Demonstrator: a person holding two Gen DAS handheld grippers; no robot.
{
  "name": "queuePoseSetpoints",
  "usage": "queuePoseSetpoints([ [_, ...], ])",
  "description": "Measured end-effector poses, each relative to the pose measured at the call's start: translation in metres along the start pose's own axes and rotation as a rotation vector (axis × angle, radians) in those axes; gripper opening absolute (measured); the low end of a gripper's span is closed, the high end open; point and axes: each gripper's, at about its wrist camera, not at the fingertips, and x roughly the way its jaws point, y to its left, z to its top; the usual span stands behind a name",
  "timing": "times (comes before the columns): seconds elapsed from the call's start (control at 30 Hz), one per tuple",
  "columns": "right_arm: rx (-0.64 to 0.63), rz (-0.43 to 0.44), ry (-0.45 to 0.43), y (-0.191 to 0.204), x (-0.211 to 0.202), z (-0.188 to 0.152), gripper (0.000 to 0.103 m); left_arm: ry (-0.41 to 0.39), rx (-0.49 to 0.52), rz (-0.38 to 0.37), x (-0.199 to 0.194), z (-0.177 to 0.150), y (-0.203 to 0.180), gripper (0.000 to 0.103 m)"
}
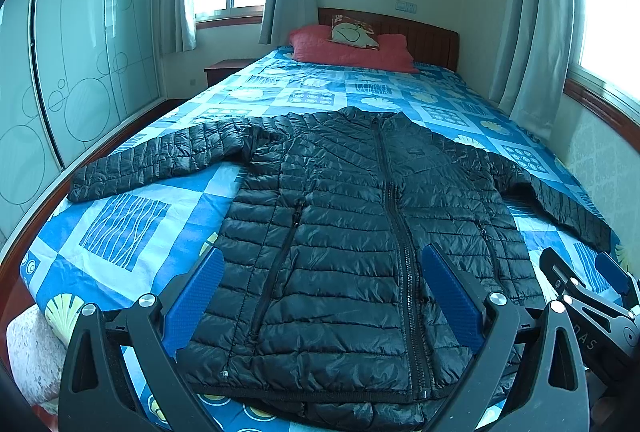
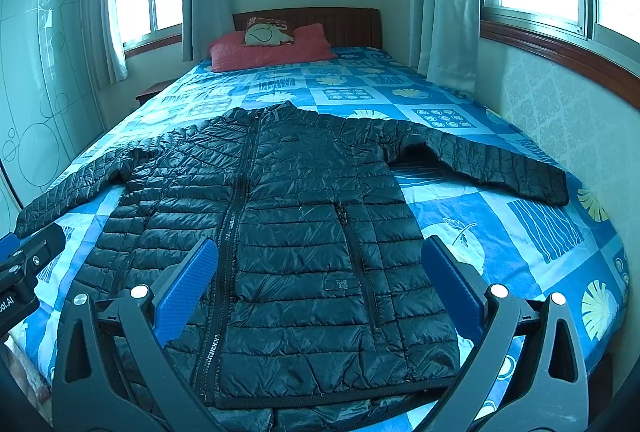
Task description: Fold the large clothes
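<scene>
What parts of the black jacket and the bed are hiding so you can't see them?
- Jacket hem: in both views the tool arms cover parts of it, and the frame's bottom edge cuts it off.
- Jacket's back: it lies front up on the bed.
- Small chest logo and hem patch: too small to read.
- Cushion pattern: far off and blurred.
- Right tool, left view: cut off by the frame edge.

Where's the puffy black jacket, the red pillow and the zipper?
Black jacket (image 1: 340, 232): left wrist view, quilted front panel.
Red pillow (image 2: 272, 52): right wrist view, its front face.
Zipper (image 2: 232, 216): right wrist view, middle of its length.
</scene>
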Motion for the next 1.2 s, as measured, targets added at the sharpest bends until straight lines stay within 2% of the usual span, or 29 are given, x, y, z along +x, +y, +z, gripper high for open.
queuePoseSetpoints([
  [1.2,-0.002,-0.001,0.004,0.0009,0.0041,-0.0014,0.101,0.005,0.0,0.001,0.0014,-0.0016,0.0007,0.098],
])
